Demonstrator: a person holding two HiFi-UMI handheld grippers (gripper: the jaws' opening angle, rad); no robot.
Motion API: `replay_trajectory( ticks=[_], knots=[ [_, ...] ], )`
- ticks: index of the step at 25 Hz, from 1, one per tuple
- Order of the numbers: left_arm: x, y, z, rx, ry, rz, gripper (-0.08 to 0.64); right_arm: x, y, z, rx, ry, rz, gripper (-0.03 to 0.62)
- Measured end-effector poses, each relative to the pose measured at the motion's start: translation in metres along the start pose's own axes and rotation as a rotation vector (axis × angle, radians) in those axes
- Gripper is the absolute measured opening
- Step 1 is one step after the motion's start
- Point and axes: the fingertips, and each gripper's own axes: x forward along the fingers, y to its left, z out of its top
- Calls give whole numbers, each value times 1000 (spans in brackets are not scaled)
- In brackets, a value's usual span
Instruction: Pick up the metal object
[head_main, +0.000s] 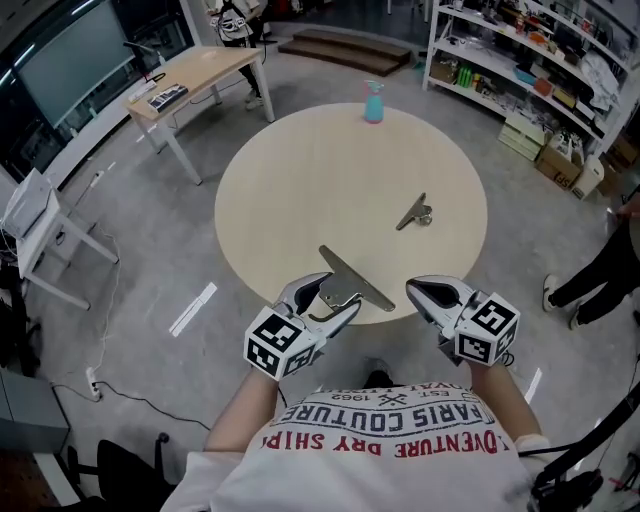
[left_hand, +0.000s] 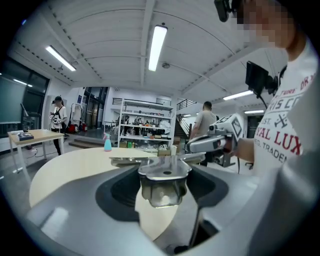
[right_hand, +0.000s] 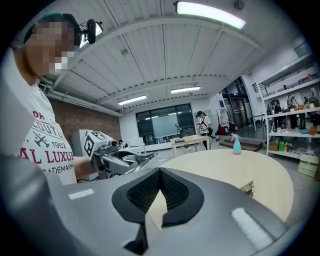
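Note:
My left gripper (head_main: 330, 296) is shut on a flat shiny metal object (head_main: 356, 281) with a long straight blade, held above the near edge of the round beige table (head_main: 300, 180). In the left gripper view the metal object (left_hand: 164, 175) sits clamped between the jaws. My right gripper (head_main: 426, 292) hovers beside it to the right, shut with nothing in it; its pads (right_hand: 172, 187) meet at the tips. A second, smaller metal piece (head_main: 415, 215) lies on the table farther right, also seen as the metal piece (right_hand: 246, 188) in the right gripper view.
A blue spray bottle (head_main: 373, 102) stands at the table's far edge. A wooden desk (head_main: 195, 80) is at the back left, stocked shelves (head_main: 540, 60) at the back right. A person's legs (head_main: 600, 270) show at the right edge.

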Motion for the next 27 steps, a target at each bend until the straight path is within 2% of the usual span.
replay_trajectory(
  ticks=[5,27],
  knots=[
    [-6,-2,3,6,-7,-1,284,0,9,6,-23,-7,1,0],
    [-21,-10,0,4,-2,1,284,-1,26,-1,-17,25,13,0]
  ],
)
